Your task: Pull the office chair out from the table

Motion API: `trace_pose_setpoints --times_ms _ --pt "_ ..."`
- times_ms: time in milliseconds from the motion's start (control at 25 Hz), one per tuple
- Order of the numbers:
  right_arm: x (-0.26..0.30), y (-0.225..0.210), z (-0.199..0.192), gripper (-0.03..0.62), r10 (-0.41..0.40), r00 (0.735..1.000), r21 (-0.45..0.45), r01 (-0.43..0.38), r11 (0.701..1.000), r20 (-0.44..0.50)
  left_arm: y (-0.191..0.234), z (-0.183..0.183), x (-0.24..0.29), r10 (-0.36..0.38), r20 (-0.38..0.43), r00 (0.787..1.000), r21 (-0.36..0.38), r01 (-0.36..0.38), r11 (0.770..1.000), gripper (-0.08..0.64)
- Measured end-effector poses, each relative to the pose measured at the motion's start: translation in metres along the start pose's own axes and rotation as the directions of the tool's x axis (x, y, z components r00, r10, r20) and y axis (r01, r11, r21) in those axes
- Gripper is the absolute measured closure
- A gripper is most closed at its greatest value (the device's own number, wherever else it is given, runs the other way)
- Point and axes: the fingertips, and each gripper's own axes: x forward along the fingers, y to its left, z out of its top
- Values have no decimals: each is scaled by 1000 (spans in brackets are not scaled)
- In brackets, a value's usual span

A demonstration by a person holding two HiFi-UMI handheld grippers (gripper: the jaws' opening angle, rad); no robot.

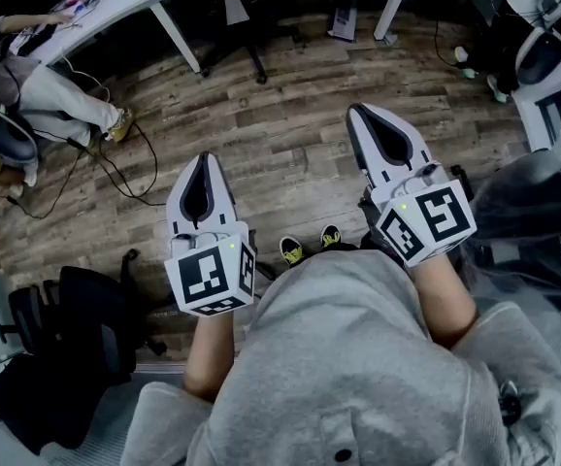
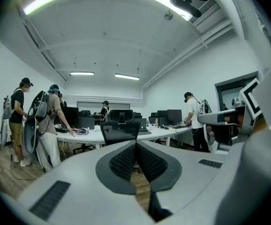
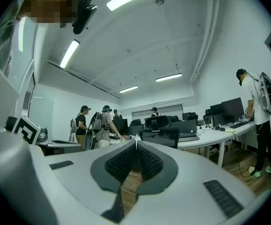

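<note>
The left gripper (image 1: 203,160) and right gripper (image 1: 363,115) both have their fingers clenched on nothing. The chair (image 1: 261,8) is at 12 o'clock across the floor (image 1: 290,144), well apart, and I judge the right gripper nearer. Only the gripper views show its backrest (image 2: 120,131) upright, facing me, against the tabletop (image 2: 91,136). The head view gives just a dark shape with legs.

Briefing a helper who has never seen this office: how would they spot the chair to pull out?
Find the long curved white table across the room. The office chair is pushed in at its near side, back towards us. It is the closest chair, black, wide-backed, with nobody standing at it.
</note>
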Motion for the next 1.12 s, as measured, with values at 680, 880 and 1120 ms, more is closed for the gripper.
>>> trace_pose_setpoints --times_ms 680,880,1120 --pt "14 33 -6 565 6 1000 -65 -7 998 -21 33 -1 -9 5 7 1000 38 -6 999 549" --pt "15 42 -4 565 22 1000 -105 -23 994 -16 37 3 -11 6 23 1000 40 -7 999 549" --pt "16 44 -6 565 21 1000 -108 -22 994 -11 41 2 -13 13 27 1000 45 -14 999 549"
